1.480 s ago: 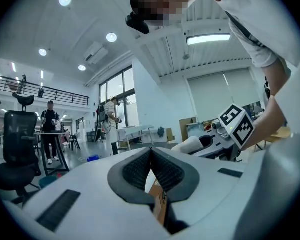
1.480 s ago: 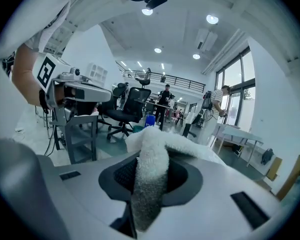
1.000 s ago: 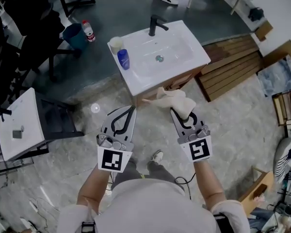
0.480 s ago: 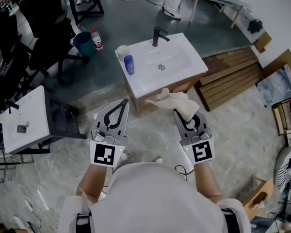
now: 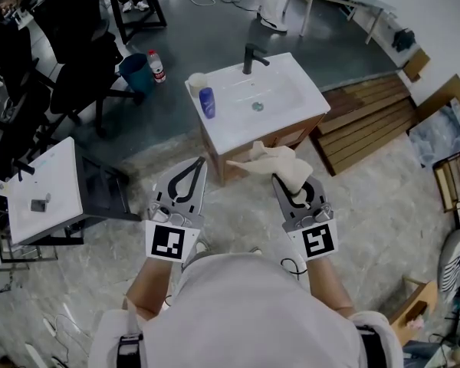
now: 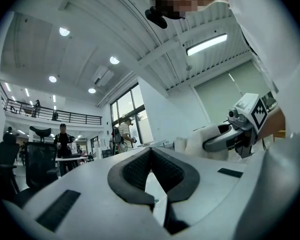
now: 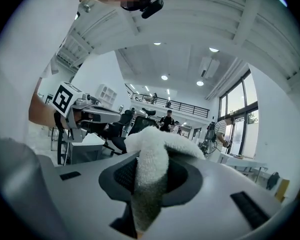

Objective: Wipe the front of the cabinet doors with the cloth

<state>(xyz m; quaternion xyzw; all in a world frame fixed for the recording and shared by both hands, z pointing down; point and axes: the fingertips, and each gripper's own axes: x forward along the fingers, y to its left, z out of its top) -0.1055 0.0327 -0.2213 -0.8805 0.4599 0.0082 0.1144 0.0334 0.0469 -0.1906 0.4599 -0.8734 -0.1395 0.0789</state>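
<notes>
The wooden cabinet (image 5: 270, 139) under a white basin (image 5: 280, 98) stands ahead of both grippers in the head view. A cream cloth (image 5: 278, 162) hangs in front of the cabinet's doors, with my right gripper (image 5: 277, 177) shut on it. The right gripper view shows the cloth (image 7: 150, 169) pinched between the dark pads and bulging over the tips. My left gripper (image 5: 199, 162) is held level beside it, shut with nothing in it; its pads (image 6: 135, 171) meet at the tip. Both grippers point upward toward the ceiling in their own views.
A blue bottle (image 5: 207, 102), a cup (image 5: 196, 83) and a black faucet (image 5: 253, 54) are on the basin. Wooden slats (image 5: 368, 117) lie to the right. A white table (image 5: 42, 194) and a dark frame (image 5: 100, 194) stand at the left, black chairs (image 5: 77, 60) and a blue bin (image 5: 134, 71) behind.
The cabinet has slid up and right in the head view as the person drew back a little. Both grippers keep their pose; the cloth stays in the right one.
</notes>
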